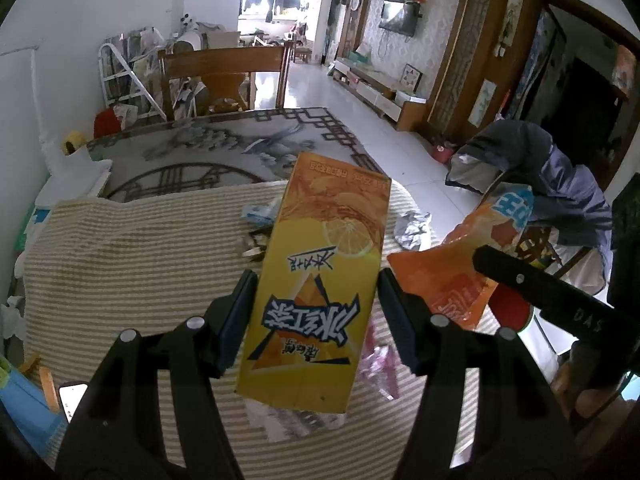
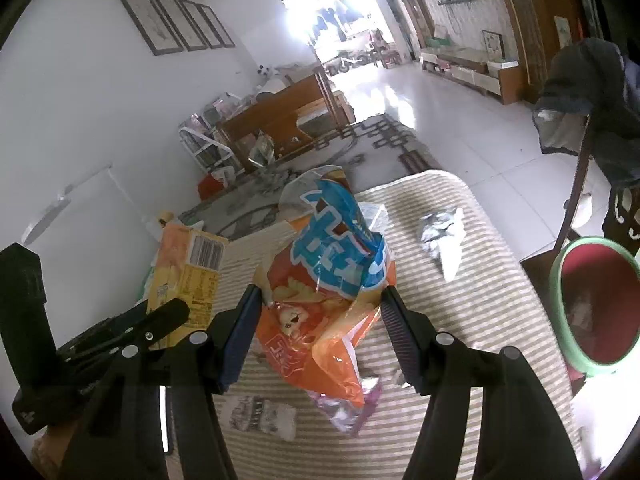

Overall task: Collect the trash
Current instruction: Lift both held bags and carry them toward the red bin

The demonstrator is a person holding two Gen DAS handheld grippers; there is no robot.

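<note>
Item 1. Left gripper (image 1: pixel 318 312): my jaws pinch a yellow iced-tea carton (image 1: pixel 320 272) across its narrow width, pads flat on both side panels. I hold it low on its body, so most of its length sticks forward over the striped mat (image 1: pixel 132 272). It appears lifted clear of the mat; I judge the side-on grip was chosen because the flat panels give the pads firm purchase.

Item 2. Right gripper (image 2: pixel 320 320): my jaws pinch an orange snack bag (image 2: pixel 320 320) with a blue printed top, pads pressing the crumpled foil from both sides. The bag bulges up and sags below the fingers, being soft; a mid-body grip keeps it from folding out.

Item 3. Bin (image 2: pixel 592 308): green-rimmed with a red inside, open mouth tilted toward me, just off the mat's right edge. Probably the destination for both items.

Item 4. Remaining trash on the mat: crumpled silver wrapper (image 2: pixel 440 236) near the far edge, clear plastic wrapper (image 2: pixel 260 416) and a pinkish wrapper (image 2: pixel 348 412) close under my right jaws. Not yet collected.

Item 5. Surroundings: patterned table top (image 1: pixel 224 148) beyond the mat, wooden chair (image 1: pixel 224 76) behind it.
</note>
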